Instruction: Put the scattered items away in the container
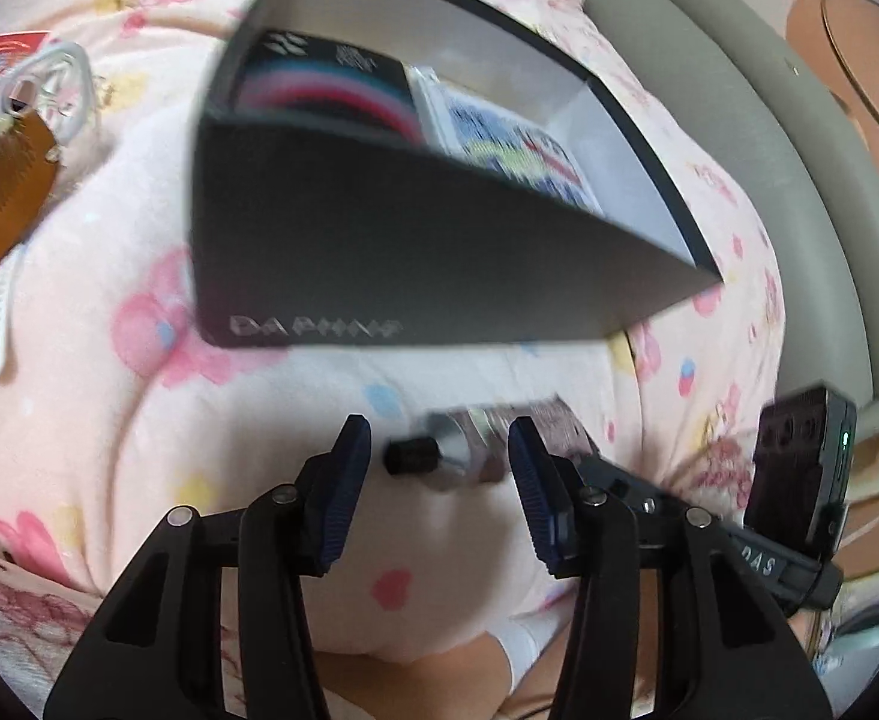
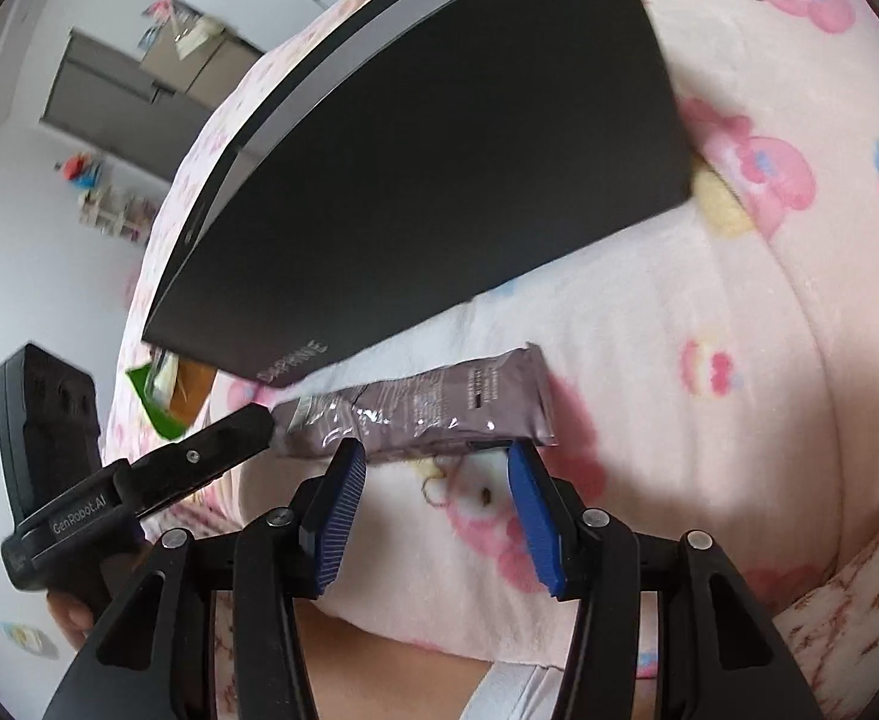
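Observation:
A dark grey box (image 1: 379, 252) marked DAPHNE stands on the pink blanket, open at the top, with a black patterned pack (image 1: 325, 84) and a blue-printed packet (image 1: 517, 150) inside. Its dark side also shows in the right wrist view (image 2: 439, 180). A shiny mauve foil packet (image 2: 421, 414) lies on the blanket just beyond both grippers; it also shows blurred in the left wrist view (image 1: 487, 438). My left gripper (image 1: 439, 468) is open and empty, jaws on either side of the packet's end. My right gripper (image 2: 436, 480) is open and empty, just before the packet.
At the left lie a brown comb-like item (image 1: 1, 204), a white cable (image 1: 55, 84), a red-and-white pack (image 1: 7, 51) and a white strap (image 1: 1, 312). A green item (image 2: 157, 396) lies behind the box. A grey bed frame (image 1: 757, 138) runs along the right.

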A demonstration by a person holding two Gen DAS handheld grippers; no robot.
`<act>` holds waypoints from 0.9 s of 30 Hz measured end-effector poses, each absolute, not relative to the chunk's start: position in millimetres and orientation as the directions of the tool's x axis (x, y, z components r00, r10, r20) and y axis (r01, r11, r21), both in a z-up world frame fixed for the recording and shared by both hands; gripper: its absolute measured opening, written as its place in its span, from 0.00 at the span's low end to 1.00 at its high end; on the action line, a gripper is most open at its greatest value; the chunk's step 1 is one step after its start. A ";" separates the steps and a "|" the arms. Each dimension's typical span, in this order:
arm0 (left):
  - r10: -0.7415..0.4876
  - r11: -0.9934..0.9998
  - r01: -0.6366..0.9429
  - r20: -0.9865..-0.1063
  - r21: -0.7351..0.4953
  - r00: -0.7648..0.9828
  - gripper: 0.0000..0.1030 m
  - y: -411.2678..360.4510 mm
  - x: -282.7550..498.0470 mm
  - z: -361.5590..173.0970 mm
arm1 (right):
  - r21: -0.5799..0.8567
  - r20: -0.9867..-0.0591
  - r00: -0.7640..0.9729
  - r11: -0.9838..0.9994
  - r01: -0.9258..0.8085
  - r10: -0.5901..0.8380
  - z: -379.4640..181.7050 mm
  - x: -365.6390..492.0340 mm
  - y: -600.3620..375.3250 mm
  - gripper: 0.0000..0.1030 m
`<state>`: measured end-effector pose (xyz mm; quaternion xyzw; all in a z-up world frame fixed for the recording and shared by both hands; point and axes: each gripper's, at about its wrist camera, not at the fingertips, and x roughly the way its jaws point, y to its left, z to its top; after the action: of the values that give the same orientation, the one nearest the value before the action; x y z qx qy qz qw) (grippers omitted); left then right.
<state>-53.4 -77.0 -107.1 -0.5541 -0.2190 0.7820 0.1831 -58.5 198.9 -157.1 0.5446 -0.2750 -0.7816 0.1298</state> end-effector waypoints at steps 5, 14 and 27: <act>0.484 -0.856 0.013 -0.811 -0.516 -0.329 0.47 -78.7 -67.0 -116.6 | 0.564 -0.783 -0.376 -0.820 -0.094 -0.496 -158.6 -62.6 192.6 0.45; 0.605 -0.796 -0.138 -0.778 -0.589 -0.171 0.26 -42.3 -58.3 -129.8 | 0.500 -0.745 -0.483 -0.865 0.050 -0.459 -128.1 -80.4 173.0 0.44; 0.482 -0.874 -0.061 -0.847 -0.481 -0.224 0.26 -47.4 -68.5 -135.8 | 0.593 -0.779 -0.329 -0.797 -0.112 -0.534 -174.1 -85.9 176.4 0.45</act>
<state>-68.5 -47.4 -135.8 -0.5967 -0.1763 0.7623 0.1780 -85.9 176.4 -174.1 0.5627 -0.2871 -0.7628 0.1381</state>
